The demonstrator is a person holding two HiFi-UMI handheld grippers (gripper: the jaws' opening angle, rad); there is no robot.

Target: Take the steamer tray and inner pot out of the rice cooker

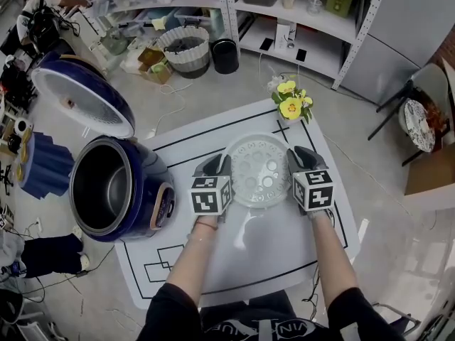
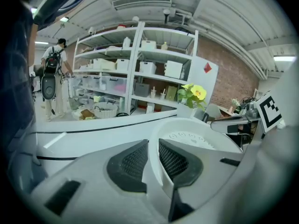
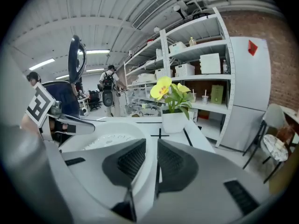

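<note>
The steamer tray (image 1: 259, 170) rests flat on the white table (image 1: 284, 244), caught at opposite sides of its rim by the two grippers. The left gripper (image 1: 217, 163) has its ribbed dark pads nearly together and pressing on the thin upright rim. The right gripper (image 1: 299, 158) also has the rim between its pads, but a dark slit shows beside the outer pad, so it seems to stand slightly open and to be carrying nothing. The tray is a shallow round dish of white plastic with a floor pierced by many round holes. It is probably light and fairly stiff, though smooth enough to slip, and the raised rim is the natural place to pinch it, on two opposite sides so it stays level. To the left, well apart from the tray, the dark blue rice cooker (image 1: 153, 190) stands with its lid (image 1: 85, 94) thrown back. The inner pot (image 1: 117, 183) sits inside it, not yet taken out. It is a deep metal bowl with a glossy wall, likely heavier and slicker than the tray, and its top edge looks like the only hold. Yellow flowers (image 1: 291, 105) stand at the table's far edge.
</note>
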